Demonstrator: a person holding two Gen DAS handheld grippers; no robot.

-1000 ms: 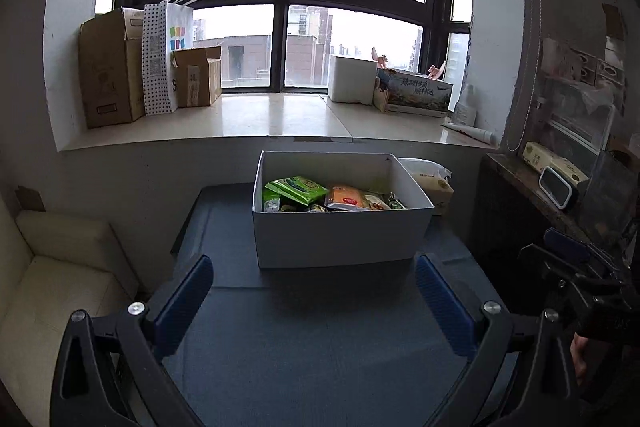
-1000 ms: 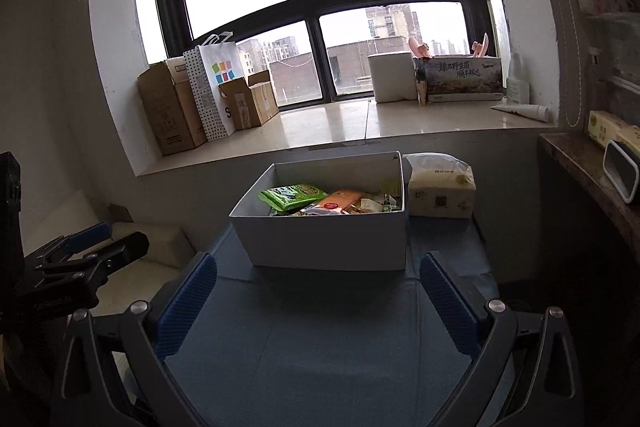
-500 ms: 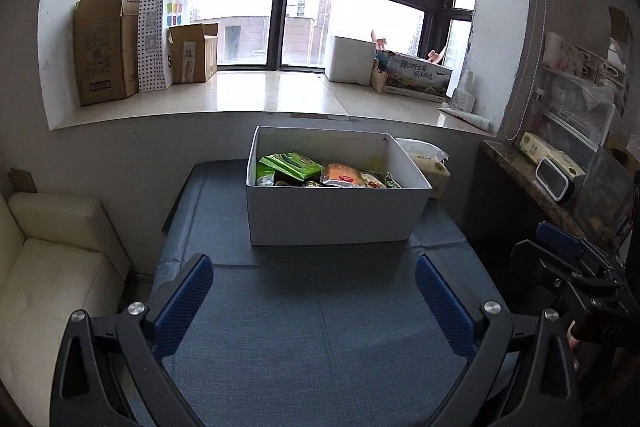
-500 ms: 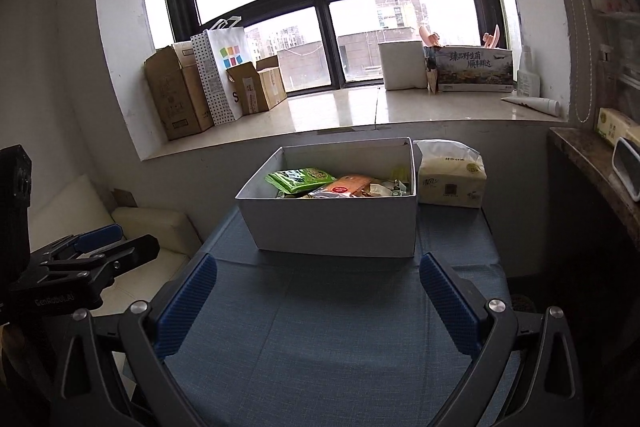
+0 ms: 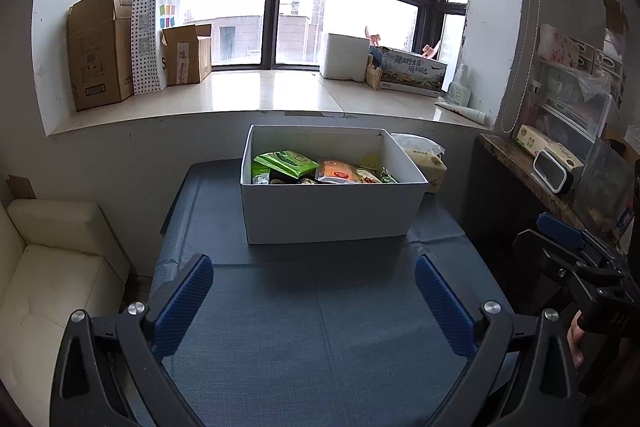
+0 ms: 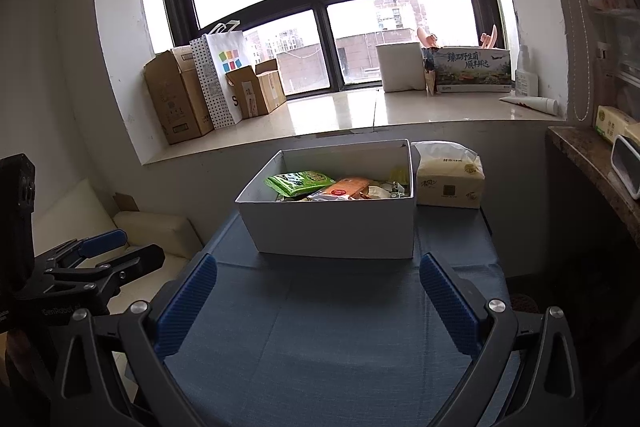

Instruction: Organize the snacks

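- Left gripper (image 5: 314,297): jaws spread wide, nothing between them, just hanging over the blue tablecloth (image 5: 320,327) and not touching anything.
- Right gripper (image 6: 318,297): same deal, blue pads far apart, empty, above the cloth on the near side of the table.
- The white box (image 5: 328,211) sits at the far end of the table, well apart from both grippers, open top up. Its long side runs left to right across the left wrist view; from the right wrist cam it looks turned a bit, with a corner angled toward the lens.
- Inside the box there's a green snack packet (image 5: 286,163) on the left, lying tilted on top of the pile, and an orange packet (image 5: 338,171) just beside it toward the middle. More small wrappers on the right, too jumbled to tell apart.
- A tissue pack (image 6: 448,179) sits right up against the box's right side.
- Cardboard boxes (image 5: 100,51) and a dotted paper bag (image 5: 154,39) are up on the windowsill behind.
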